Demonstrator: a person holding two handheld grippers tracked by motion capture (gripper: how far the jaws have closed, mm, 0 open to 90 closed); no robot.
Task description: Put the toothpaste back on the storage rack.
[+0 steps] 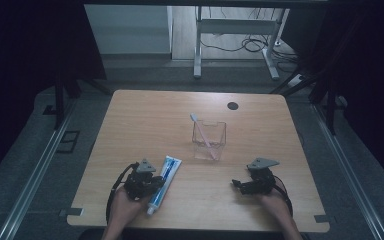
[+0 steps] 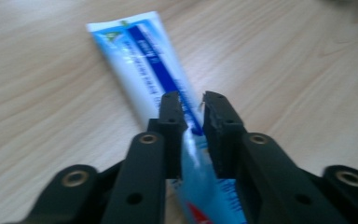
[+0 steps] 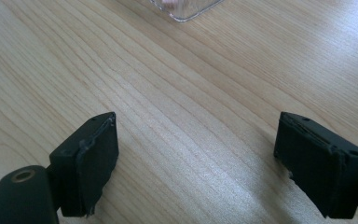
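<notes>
Blue-white toothpaste tube (image 2: 144, 65) pinched mid-body by left gripper (image 2: 193, 105) jaws; soft tube may slip. Right gripper (image 3: 196, 154) jaws wide apart, empty.

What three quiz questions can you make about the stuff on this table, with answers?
1. True or false: the toothbrush lies flat on the table.
2. Which gripper is shut on the toothpaste tube? A) left gripper B) right gripper
3. Fill in: the toothbrush stands in the clear ____.

Key:
1. False; it leans inside the cup, its brush head above the rim.
2. A; its jaws pinch the tube, while the right gripper's jaws stand wide apart over bare wood.
3. cup
</notes>
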